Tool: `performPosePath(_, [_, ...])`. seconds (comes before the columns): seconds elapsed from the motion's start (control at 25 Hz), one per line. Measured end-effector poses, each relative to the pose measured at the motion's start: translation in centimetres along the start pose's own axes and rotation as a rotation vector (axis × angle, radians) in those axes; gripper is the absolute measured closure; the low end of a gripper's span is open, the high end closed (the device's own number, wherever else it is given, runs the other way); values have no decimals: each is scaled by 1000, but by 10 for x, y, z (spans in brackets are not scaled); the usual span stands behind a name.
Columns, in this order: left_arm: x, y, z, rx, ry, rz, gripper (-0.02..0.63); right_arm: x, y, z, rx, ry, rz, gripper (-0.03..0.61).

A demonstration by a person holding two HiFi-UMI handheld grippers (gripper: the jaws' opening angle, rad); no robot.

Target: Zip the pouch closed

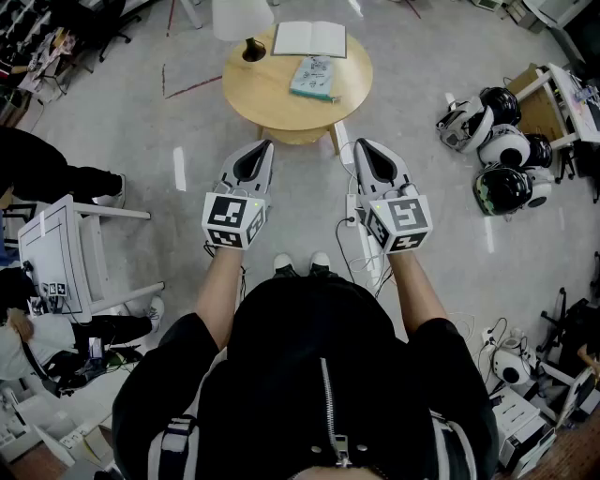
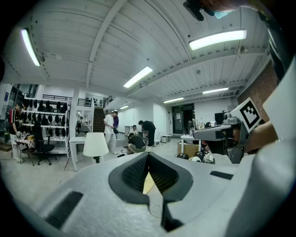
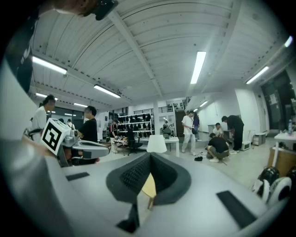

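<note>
A teal pouch (image 1: 314,78) lies on a round wooden table (image 1: 262,98) ahead of me, apart from both grippers. The head view shows my left gripper (image 1: 262,148) and right gripper (image 1: 364,145) held side by side above the floor, short of the table's near edge. Both have their jaws shut with nothing between them. In the left gripper view, the left gripper (image 2: 148,155) has its dark pads (image 2: 132,173) closed together, and a sliver of the table (image 2: 148,183) shows behind them. The right gripper view shows the right gripper (image 3: 150,157) shut the same way. The pouch's zip is too small to make out.
An open book (image 1: 309,39) and a white lamp (image 1: 242,19) share the table with the pouch. Several round helmets (image 1: 502,141) lie on the floor at the right. A white frame (image 1: 66,253) stands at the left. A cable (image 1: 352,244) runs by my feet. People (image 2: 111,132) stand further off.
</note>
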State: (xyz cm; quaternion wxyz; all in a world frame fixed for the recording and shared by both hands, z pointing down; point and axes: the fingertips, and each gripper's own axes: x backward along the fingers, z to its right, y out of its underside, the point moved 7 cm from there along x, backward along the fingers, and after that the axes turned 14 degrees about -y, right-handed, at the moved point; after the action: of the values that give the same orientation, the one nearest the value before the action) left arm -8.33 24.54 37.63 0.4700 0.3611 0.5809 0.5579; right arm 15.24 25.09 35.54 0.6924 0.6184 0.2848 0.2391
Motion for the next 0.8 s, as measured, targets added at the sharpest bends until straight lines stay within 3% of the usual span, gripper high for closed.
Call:
performPosePath(0.4, [-8,15,14,22,-40,-44,612,6,21,25,-72,-62,-14,574])
performPosePath(0.8, [-61,35,-15,53,-53,-81,612,-50,32,59,-30,-71,-45,574])
